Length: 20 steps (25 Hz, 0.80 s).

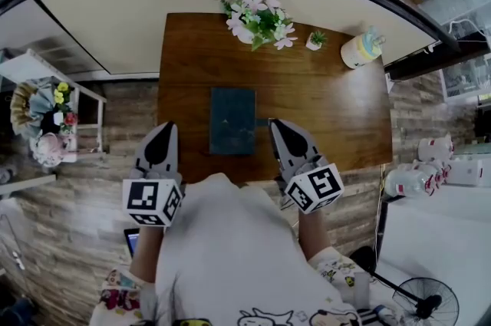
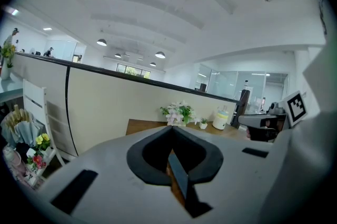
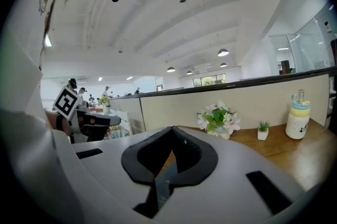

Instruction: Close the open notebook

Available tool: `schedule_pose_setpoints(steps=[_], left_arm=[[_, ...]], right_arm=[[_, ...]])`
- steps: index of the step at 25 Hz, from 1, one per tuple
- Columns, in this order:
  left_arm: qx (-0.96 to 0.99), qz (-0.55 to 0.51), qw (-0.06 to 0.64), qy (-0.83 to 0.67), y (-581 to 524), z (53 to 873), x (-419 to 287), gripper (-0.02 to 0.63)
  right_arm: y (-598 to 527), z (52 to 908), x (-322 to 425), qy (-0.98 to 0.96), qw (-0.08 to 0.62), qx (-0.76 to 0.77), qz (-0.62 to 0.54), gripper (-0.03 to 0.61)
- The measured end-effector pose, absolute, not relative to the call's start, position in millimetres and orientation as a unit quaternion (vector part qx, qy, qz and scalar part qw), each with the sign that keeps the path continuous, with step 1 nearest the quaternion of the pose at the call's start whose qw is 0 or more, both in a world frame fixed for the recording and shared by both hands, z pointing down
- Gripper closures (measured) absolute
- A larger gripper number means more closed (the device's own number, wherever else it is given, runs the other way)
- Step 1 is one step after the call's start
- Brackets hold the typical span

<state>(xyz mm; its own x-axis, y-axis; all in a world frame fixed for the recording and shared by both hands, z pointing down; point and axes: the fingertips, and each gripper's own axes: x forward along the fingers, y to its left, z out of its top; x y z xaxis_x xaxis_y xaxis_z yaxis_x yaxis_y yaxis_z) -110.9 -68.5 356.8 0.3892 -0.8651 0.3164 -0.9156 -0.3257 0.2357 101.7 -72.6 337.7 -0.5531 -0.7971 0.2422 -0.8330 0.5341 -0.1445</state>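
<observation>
Left gripper [image 1: 164,130] and right gripper [image 1: 278,125], jaws pressed together on nothing, flank the closed notebook [image 1: 232,120] near the counter's [image 1: 337,110] front edge, with bare wood on both sides.

Dark teal notebook [image 1: 232,120], brown table [image 1: 330,102]

With its jaws closed together on nothing, the left gripper [image 2: 172,130] points over a table [image 2: 141,126] toward flowers [image 2: 178,112], with a potted plant [image 2: 204,123] and a bottle [image 2: 221,118] just right of the flowers.
</observation>
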Motion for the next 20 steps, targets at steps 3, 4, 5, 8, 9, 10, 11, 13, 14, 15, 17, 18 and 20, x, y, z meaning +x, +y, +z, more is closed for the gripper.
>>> schedule_pose_setpoints(steps=[3,4,5,8,9,10,11,13,14,15,17,18,20], left_arm=[[0.813,0.067,0.189,-0.546,-67.1,355.7,-111.8,0.611],[0.813,0.067,0.189,-0.546,-66.9,355.1,-112.2,0.611],[0.813,0.066,0.19,-0.547,-66.8,354.7,-112.5,0.612],[0.812,0.068,0.188,-0.548,-66.5,354.8,-113.2,0.611],[0.812,0.068,0.187,-0.548,-66.6,354.9,-113.2,0.612],[0.813,0.068,0.186,-0.548,-66.7,355.1,-113.1,0.612],[0.813,0.068,0.185,-0.548,-66.8,355.0,-112.9,0.612],[0.813,0.068,0.184,-0.549,-66.9,354.4,-112.6,0.612],[0.813,0.068,0.184,-0.549,-66.8,354.3,-112.4,0.612],[0.812,0.068,0.184,-0.549,-66.6,354.3,-112.1,0.612],[0.812,0.069,0.184,-0.549,-66.1,355.1,-111.4,0.612],[0.813,0.07,0.184,-0.549,-65.8,355.5,-111.1,0.612],[0.813,0.071,0.184,-0.548,-65.1,356.2,-110.6,0.612]], right_arm=[[-70.6,338.6,102.4,-0.871,0.075,0.47,0.125,0.58],[-70.2,338.7,102.8,-0.87,0.075,0.471,0.125,0.58],[-69.9,338.8,103.1,-0.869,0.076,0.472,0.125,0.58],[-68.9,340.0,103.9,-0.868,0.078,0.474,0.128,0.58],[-68.5,340.9,104.1,-0.868,0.079,0.474,0.128,0.58],[-68.3,341.8,104.4,-0.867,0.08,0.474,0.129,0.58],[-68.0,342.5,104.7,-0.867,0.081,0.474,0.13,0.578],[-67.4,343.4,105.6,-0.867,0.082,0.474,0.131,0.58],[-67.1,343.6,106.2,-0.867,0.083,0.474,0.132,0.58],[-67.0,343.8,107.0,-0.867,0.082,0.474,0.132,0.58],[-67.5,344.0,108.5,-0.866,0.081,0.475,0.133,0.58],[-68.0,343.9,109.3,-0.865,0.081,0.476,0.134,0.58],[-68.4,343.9,110.1,-0.865,0.08,0.477,0.134,0.58]])
